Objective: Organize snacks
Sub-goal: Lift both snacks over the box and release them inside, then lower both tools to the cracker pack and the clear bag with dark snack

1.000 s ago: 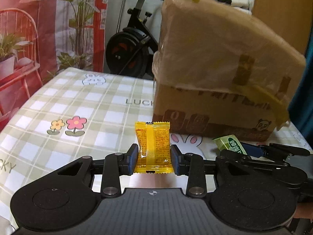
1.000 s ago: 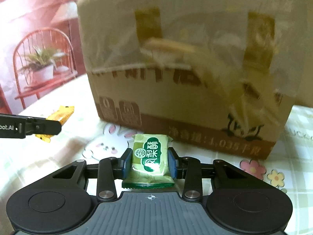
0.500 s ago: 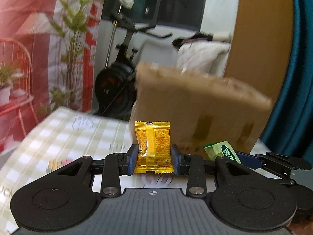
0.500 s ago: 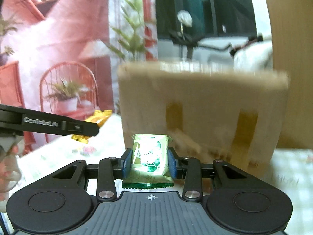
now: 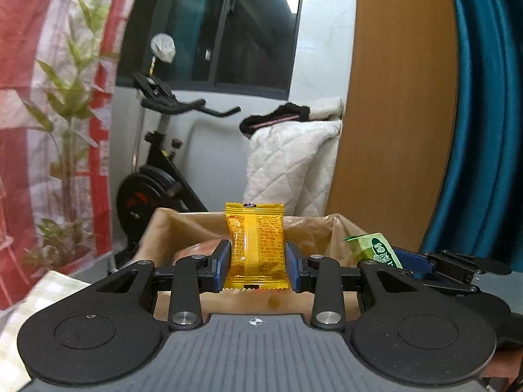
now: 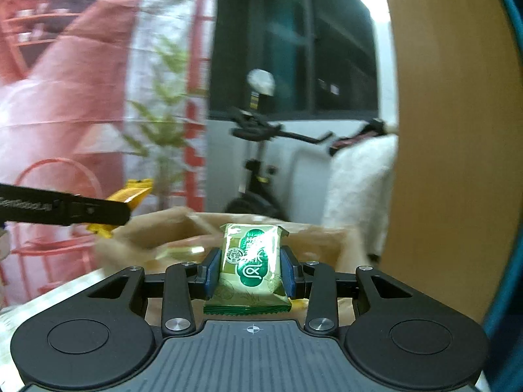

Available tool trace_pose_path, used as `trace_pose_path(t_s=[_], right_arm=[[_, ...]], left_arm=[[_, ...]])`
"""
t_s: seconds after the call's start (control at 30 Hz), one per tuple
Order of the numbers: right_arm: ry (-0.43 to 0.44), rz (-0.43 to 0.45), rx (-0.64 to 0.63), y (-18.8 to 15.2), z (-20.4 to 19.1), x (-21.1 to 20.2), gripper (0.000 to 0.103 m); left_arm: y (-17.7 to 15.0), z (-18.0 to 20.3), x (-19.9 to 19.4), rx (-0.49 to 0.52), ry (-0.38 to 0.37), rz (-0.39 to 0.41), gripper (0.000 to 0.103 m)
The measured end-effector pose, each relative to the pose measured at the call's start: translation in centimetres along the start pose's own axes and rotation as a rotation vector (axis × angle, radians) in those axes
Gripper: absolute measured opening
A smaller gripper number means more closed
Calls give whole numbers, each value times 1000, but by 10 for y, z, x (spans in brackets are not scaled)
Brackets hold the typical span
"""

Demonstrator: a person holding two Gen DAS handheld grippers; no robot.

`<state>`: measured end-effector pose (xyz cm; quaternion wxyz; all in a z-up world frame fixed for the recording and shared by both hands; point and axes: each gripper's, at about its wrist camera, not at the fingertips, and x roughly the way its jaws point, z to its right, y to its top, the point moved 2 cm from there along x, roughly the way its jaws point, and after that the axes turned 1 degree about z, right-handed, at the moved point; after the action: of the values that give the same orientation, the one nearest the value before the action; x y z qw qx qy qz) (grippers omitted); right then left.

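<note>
Two snack packs held up over an open box.

An open cardboard box [image 5: 327, 228] with a plastic liner sits on the checked tablecloth [image 5: 39, 297]. The left gripper [image 5: 256, 265] pinches an upright yellow snack pack [image 5: 255, 245] above the box's near edge. Just beside it, the right gripper [image 6: 250, 272] squeezes a green snack pack [image 6: 250, 261], also upright above the box.

Home room: exercise bike [image 5: 157, 176], quilted bedding [image 5: 291, 163], checked tablecloth [image 5: 19, 310], window [image 5: 228, 26].
</note>
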<state>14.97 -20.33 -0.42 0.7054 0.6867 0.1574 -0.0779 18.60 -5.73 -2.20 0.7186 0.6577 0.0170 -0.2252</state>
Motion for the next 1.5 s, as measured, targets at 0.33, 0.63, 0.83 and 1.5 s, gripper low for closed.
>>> trace_pose_path(t_s=[0.33, 0.63, 0.83, 1.5], right_arm=[[-60, -81, 25, -14, 20, 37, 51], [15, -93, 66, -20, 17, 2, 61], [38, -88, 66, -18, 10, -20, 64], [98, -221, 60, -90, -20, -61, 66]], left_arm=[[-4, -6, 74, -37, -53, -193, 58], [-12, -24, 40, -14, 12, -150, 70], [-9, -29, 5, -32, 15, -123, 71], [-78, -35, -52, -21, 99, -209, 81]])
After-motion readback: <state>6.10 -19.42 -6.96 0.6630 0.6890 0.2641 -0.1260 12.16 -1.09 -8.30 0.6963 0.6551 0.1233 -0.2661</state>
